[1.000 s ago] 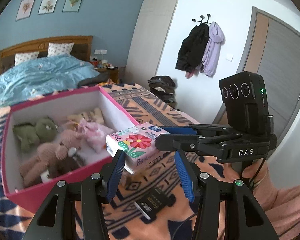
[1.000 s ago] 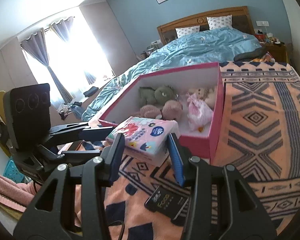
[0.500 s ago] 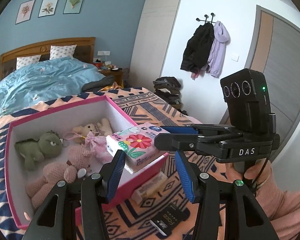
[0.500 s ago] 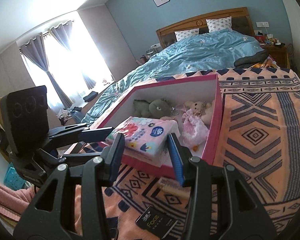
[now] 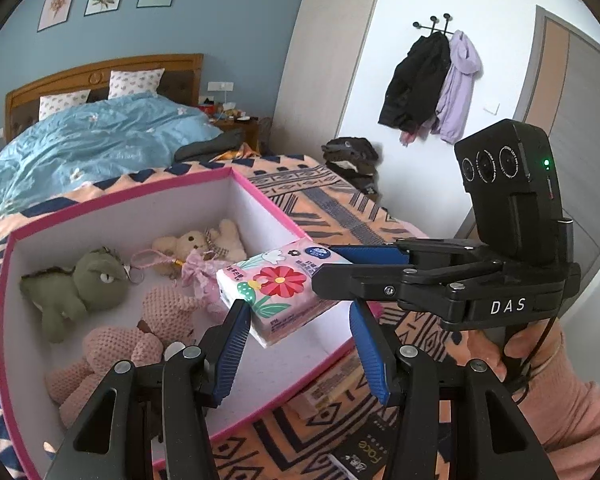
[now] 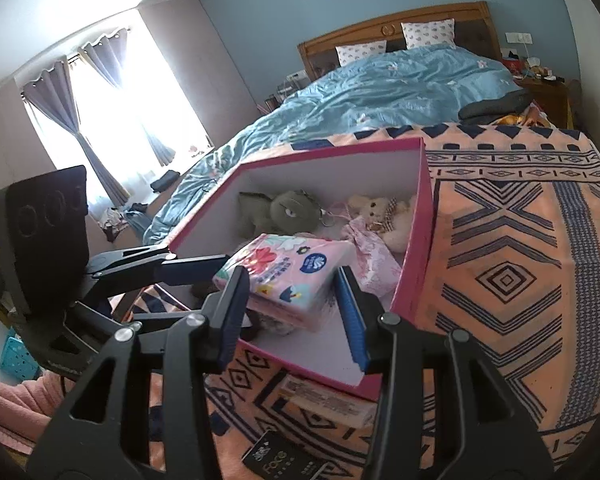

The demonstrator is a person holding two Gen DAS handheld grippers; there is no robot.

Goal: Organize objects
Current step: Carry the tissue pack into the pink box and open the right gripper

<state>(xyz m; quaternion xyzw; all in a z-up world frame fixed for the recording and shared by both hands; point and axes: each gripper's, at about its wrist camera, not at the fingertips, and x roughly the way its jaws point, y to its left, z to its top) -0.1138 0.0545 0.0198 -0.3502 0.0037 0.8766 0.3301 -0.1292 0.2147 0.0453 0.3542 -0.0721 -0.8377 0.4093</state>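
Toys (image 5: 88, 284): four in pink box (image 5: 260, 196); one tissue pack (image 5: 278, 292) above.

A pink tissue pack (image 5: 284, 288) printed with a red flower hung tilted above the near corner of the open pink box (image 5: 260, 196). A green plush (image 5: 80, 284), cream bear (image 5: 196, 240) and pink knitted toy (image 5: 132, 340) lay inside.

both grippers (image 5: 296, 344) hold tissue pack (image 5: 284, 288) over pink box (image 5: 260, 194).

"DAS": white letters on the black right gripper (image 5: 342, 256) body. "Face": on the black packet (image 5: 364, 454) lying on the patterned blanket (image 5: 332, 208).
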